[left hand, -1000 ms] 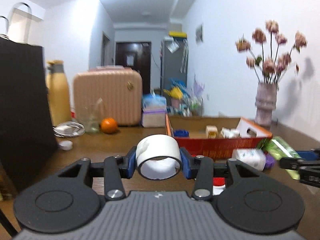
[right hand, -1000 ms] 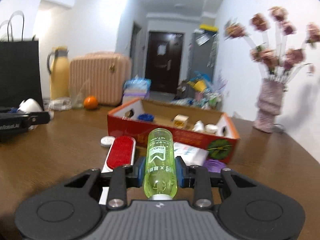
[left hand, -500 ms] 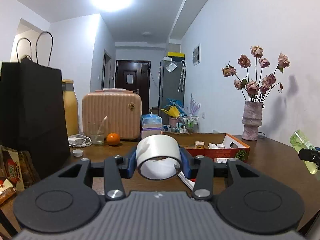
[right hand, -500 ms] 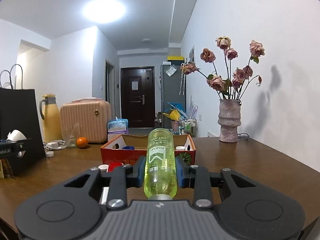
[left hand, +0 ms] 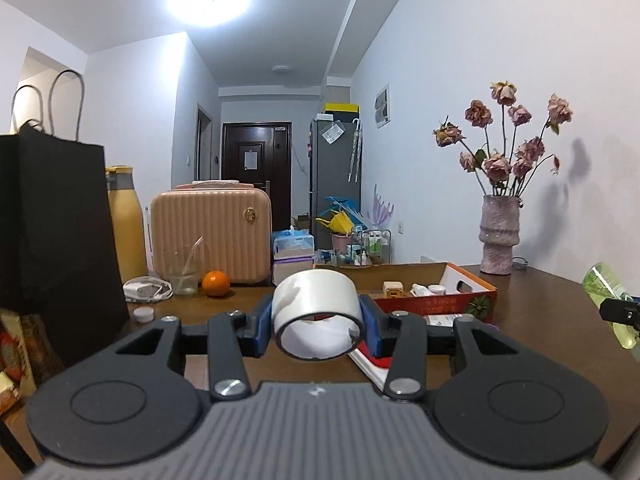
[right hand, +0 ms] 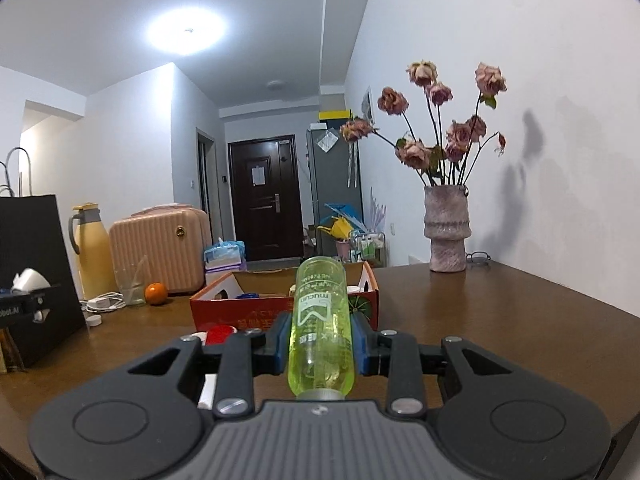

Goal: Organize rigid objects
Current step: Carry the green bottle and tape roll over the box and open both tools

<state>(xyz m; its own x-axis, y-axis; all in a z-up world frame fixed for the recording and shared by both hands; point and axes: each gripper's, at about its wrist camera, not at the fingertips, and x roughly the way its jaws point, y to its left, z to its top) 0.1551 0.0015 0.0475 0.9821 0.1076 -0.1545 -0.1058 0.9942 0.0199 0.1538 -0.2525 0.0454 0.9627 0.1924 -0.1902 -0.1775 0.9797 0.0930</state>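
My left gripper (left hand: 318, 322) is shut on a white roll of tape (left hand: 316, 312), held above the near part of the brown table. My right gripper (right hand: 322, 342) is shut on a yellow-green plastic bottle (right hand: 320, 328) that lies along the fingers, base pointing forward. Ahead of both stands the red cardboard box (left hand: 436, 300) (right hand: 248, 308) with several small items inside. In the left wrist view the bottle (left hand: 606, 300) and right gripper show at the right edge. In the right wrist view the tape (right hand: 30, 280) and left gripper show at the far left.
A black paper bag (left hand: 52, 248), yellow flask (left hand: 126, 224), pink case (left hand: 212, 232), glass (left hand: 182, 276), orange (left hand: 216, 283) and white cable (left hand: 146, 288) stand at the left. A vase of dried roses (right hand: 446, 232) stands by the right wall. A red-and-white flat object (left hand: 374, 362) lies before the box.
Both grippers have pulled back from the red box and levelled out, so the box looks smaller and farther. The tape and the bottle stay gripped.
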